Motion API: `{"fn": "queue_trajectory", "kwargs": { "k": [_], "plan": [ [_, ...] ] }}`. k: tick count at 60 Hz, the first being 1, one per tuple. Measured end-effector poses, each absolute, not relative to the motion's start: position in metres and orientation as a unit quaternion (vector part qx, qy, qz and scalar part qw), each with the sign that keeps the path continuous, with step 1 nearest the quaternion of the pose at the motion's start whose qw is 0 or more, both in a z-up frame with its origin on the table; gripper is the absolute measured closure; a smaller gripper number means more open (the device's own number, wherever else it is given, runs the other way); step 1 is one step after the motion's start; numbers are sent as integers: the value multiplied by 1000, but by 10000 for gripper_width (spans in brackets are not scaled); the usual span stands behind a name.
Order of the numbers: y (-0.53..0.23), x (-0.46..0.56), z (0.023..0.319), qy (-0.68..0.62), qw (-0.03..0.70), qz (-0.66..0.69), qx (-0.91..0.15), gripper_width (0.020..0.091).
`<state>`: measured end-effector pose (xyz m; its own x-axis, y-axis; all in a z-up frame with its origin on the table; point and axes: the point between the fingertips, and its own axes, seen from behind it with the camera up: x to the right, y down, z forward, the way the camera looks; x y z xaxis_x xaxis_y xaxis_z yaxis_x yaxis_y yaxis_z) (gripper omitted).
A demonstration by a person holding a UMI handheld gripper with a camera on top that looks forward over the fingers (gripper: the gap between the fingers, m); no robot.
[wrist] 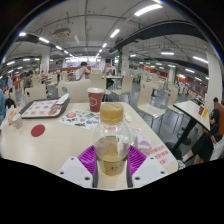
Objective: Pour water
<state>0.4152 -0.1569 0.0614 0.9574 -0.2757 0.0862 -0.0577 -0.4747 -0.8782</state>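
Clearly the claw (pixel 112 160) holds a small clear bottle (pixel 112 140): both purple pads (pixel 88 158) press on its lower sides, and the fingers sit fairly narrow around it. Going from the left across the pale table (pixel 45 145), a grey tray (pixel 45 105) lies near the far left edge, a flat dark red disc (pixel 38 130) sits nearer this side of it, and a printed paper sheet (pixel 80 119) lies toward the middle. Just beyond that sheet stands a red paper cup (pixel 96 99), upright and open-topped. It lies straight ahead of the bottle and slightly to the left, well apart from it, near the table's far edge. The bottle stands upright, long axis vertical, with a pale cap and yellowish liquid in its lower half. To pour, it would likely have to travel forward and tip toward the cup's mouth. A pink-printed leaflet (pixel 158 153) lies toward the right edge.
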Motion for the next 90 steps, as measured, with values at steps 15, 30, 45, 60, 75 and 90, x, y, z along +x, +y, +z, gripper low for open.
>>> {"fn": "queue_trajectory", "kwargs": {
  "k": [15, 30, 45, 60, 75, 90],
  "plan": [
    [-111, 375, 150, 32, 501, -237, -832, 723],
    [-28, 270, 237, -109, 462, -423, -772, 723],
    [53, 123, 254, -320, 392, -566, -651, 716],
    [91, 23, 177, -522, 287, -630, -498, 715],
    [87, 19, 133, -566, 222, -628, -485, 715],
    [87, 27, 163, -486, 303, -568, -591, 715]
  ]
}}
